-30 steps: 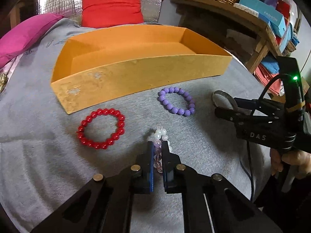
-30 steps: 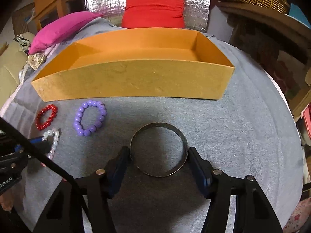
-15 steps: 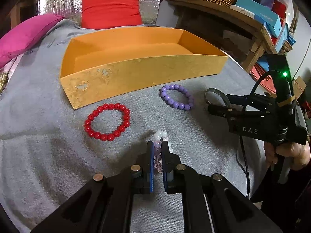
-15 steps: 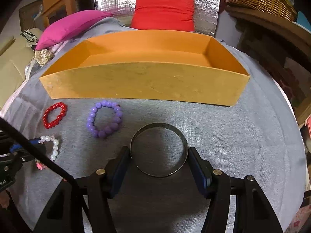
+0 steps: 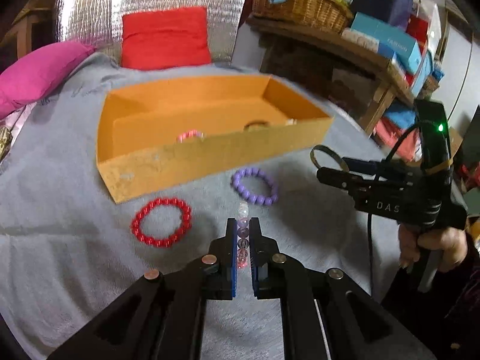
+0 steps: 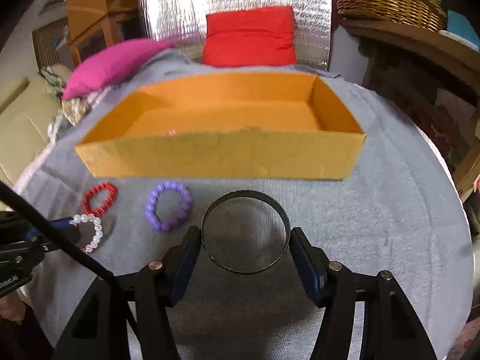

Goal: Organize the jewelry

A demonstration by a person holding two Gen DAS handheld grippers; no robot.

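Some jewelry already lies in the orange cardboard box [image 5: 216,156] at frame centre, the left gripper [image 5: 243,240] pinches a pale beaded bracelet [image 6: 90,232], the right gripper [image 6: 244,240] clasps a dark metal bangle [image 6: 244,231], while the red beaded bracelet [image 5: 162,222] and purple beaded bracelet [image 5: 255,186] wait below it

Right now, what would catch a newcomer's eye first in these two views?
The long orange cardboard box lies across the grey cloth. In front of it, the right gripper clamps a dark metal bangle, and the left gripper pinches a pale pearl-and-pink bead bracelet. A red bead bracelet and a purple bead bracelet lie loose between them.
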